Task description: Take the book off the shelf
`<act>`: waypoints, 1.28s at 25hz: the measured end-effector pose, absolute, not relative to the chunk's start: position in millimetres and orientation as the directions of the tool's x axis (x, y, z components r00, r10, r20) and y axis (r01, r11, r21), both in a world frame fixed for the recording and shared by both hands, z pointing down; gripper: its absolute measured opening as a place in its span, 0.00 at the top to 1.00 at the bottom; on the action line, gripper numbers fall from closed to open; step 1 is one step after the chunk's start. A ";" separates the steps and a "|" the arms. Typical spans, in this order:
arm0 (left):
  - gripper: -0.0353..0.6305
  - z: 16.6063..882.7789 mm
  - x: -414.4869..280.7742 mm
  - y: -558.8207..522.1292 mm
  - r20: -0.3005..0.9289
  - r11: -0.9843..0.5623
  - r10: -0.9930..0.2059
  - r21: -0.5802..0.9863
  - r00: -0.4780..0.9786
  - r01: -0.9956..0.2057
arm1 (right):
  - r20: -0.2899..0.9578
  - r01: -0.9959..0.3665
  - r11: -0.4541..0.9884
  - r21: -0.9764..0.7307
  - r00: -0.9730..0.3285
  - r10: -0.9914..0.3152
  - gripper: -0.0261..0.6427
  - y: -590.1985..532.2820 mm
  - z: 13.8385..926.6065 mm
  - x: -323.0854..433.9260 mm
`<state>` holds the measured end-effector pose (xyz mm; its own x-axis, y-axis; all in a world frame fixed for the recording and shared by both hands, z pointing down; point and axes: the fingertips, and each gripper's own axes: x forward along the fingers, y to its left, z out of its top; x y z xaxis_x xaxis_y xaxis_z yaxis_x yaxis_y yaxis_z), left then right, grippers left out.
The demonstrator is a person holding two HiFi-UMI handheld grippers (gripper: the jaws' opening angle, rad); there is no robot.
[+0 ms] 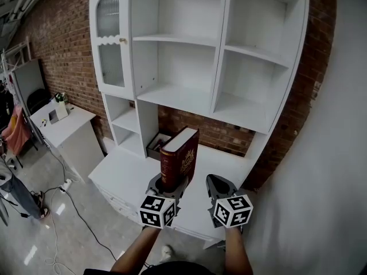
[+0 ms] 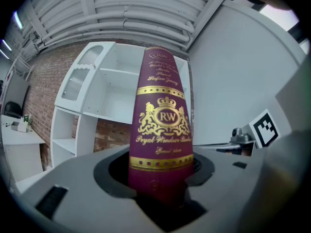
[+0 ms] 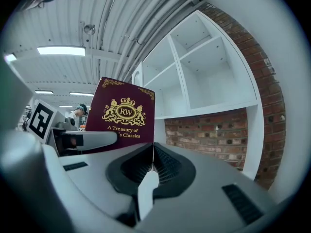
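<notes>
A thick maroon book (image 1: 179, 158) with gold crest stands upright in the air in front of the white shelf unit (image 1: 189, 44), above its lower counter. My left gripper (image 1: 166, 183) is shut on the book's bottom end; in the left gripper view the spine (image 2: 162, 144) fills the gap between the jaws. My right gripper (image 1: 217, 187) hovers just right of the book, apart from it, its jaws pressed together with nothing between them. The right gripper view shows the book's cover (image 3: 121, 119) to the left of the jaws.
The shelf compartments (image 1: 246, 79) look bare. A dark box (image 1: 157, 143) lies in the low niche behind the book. A white side table (image 1: 63, 128) with small items stands left; cables (image 1: 69, 202) trail on the floor. A white wall (image 1: 332, 153) rises at right.
</notes>
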<state>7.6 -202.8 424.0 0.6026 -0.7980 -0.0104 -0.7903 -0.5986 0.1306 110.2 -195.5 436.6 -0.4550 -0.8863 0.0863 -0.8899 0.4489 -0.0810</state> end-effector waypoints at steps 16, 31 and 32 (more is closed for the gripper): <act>0.58 419.8 41.1 -157.2 -0.002 -0.591 -0.804 0.114 0.595 -0.799 | 0.060 -0.892 0.438 -0.114 -0.446 -0.893 0.93 -148.1 434.0 150.2; 0.58 421.4 57.8 -142.9 0.005 -0.621 -0.780 0.125 0.626 -0.774 | 0.020 -0.914 0.379 -0.146 -0.386 -0.922 0.93 -134.2 428.4 175.0; 0.58 422.4 56.9 -142.4 0.007 -0.622 -0.779 0.127 0.627 -0.773 | 0.022 -0.915 0.374 -0.149 -0.381 -0.924 0.93 -133.8 428.9 176.3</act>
<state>56.9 -142.4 422.4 0.6274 -0.7787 0.0070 -0.7730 -0.6216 0.1266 176.3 -133.8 428.9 -0.3813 -0.9242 0.0219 -0.9153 0.3741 -0.1492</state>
